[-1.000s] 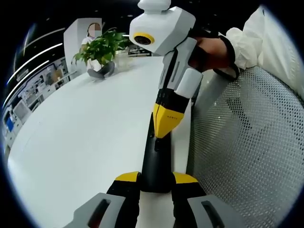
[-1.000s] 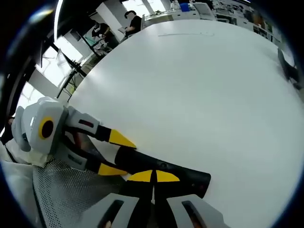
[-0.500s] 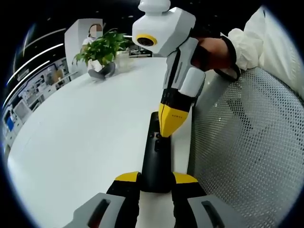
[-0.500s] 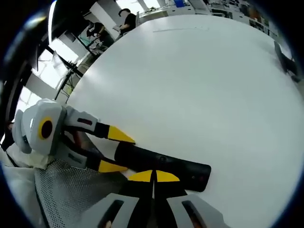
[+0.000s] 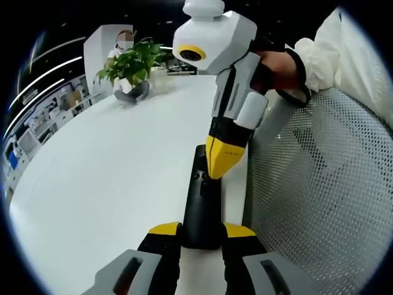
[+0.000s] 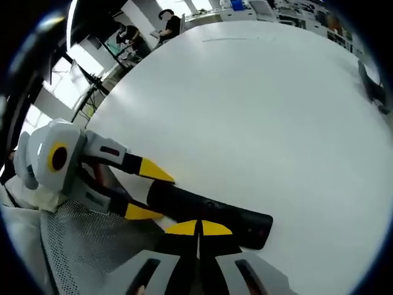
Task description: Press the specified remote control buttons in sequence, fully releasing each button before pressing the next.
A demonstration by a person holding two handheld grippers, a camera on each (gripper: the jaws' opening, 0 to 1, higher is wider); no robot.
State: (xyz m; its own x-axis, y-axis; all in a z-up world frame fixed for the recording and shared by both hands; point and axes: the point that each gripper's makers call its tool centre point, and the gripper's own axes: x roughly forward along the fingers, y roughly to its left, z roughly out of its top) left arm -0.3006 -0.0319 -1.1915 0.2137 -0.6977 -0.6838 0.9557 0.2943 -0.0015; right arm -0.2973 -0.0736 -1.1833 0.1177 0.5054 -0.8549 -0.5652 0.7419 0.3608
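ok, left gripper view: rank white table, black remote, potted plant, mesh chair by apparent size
1. White table
2. Grey mesh chair, close to the table in area
3. Slim black remote control
4. Green potted plant, far from the camera, so its true size is unsure

The left gripper (image 5: 201, 230) has its jaws clamped around something dark; the right gripper (image 5: 216, 173), jaws together, points its tip down, seemingly touching; a hand (image 5: 277, 69) grips its handle.

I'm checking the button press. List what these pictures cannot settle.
- Left gripper view: the right gripper tip covers the button on the remote; contact unclear.
- Right gripper view: button markings too small; its own shut jaws hide the remote's middle.
- Left gripper hides the remote's near end.
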